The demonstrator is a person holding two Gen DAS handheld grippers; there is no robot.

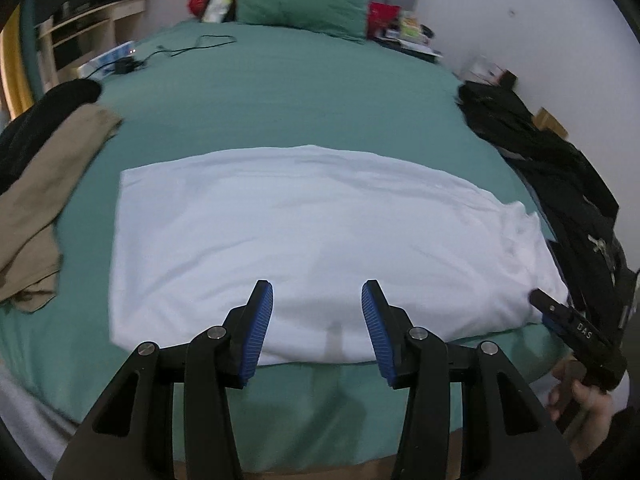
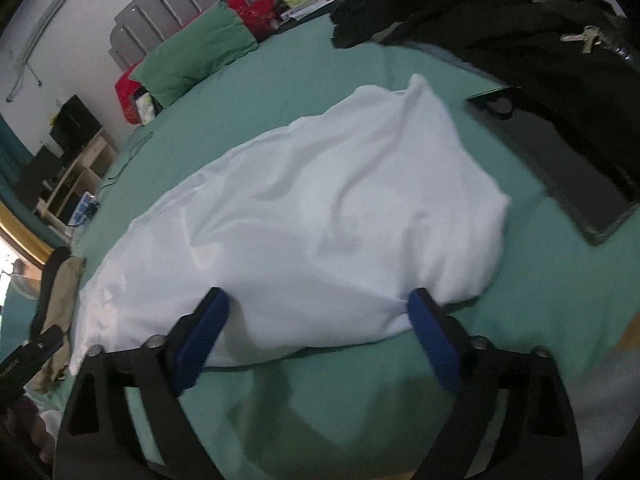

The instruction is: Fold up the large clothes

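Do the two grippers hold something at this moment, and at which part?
Nothing is held. The left gripper and right gripper both have open jaws above the near edge of the white folded cloth garment on the green bed sheet.

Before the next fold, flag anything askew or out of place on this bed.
The white folded garment lies flat and square at its left end, but its right end is bunched and rumpled. A dark flat phone-like slab and a bunch of keys on the black clothing pile sit close by.

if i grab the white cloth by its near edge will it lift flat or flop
Probably flop: the white cloth lies soft and wrinkled on the green sheet, so it likely drapes from the pinch. It looks thin, so likely light. Both grippers are open, gripping nothing.
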